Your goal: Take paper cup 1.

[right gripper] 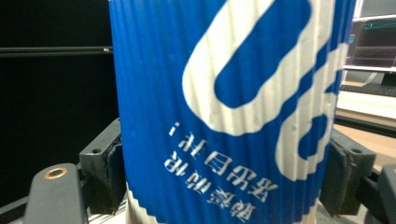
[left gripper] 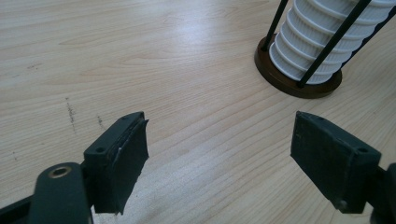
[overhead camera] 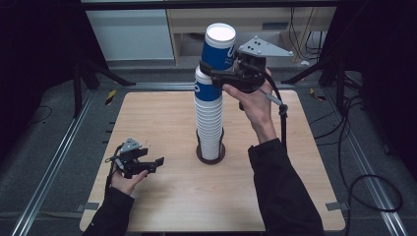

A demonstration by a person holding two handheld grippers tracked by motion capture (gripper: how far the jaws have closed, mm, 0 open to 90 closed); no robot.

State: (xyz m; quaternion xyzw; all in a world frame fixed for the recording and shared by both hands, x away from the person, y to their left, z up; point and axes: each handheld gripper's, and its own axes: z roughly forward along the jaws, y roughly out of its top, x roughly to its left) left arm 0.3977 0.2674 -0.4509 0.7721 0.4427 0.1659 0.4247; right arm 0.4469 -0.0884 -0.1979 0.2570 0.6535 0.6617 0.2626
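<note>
Cup (overhead camera: 219,45): blue, upside down, we hold it tilted just above the stack (overhead camera: 208,123).
Right gripper (overhead camera: 216,73): we clamp the cup's sides.
Left gripper (overhead camera: 156,162): we keep it empty, jaws apart, over the table (overhead camera: 162,196).

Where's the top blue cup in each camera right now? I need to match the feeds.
High view: the top blue cup sits upside down at top centre, tilted, clamped by the right gripper above the cup stack.
Right gripper view: the cup stands in the centre, both jaws pressed to its sides.
Left gripper view: not in it.
Shared landmark: the cup stack, at upper right in the left gripper view.
</note>
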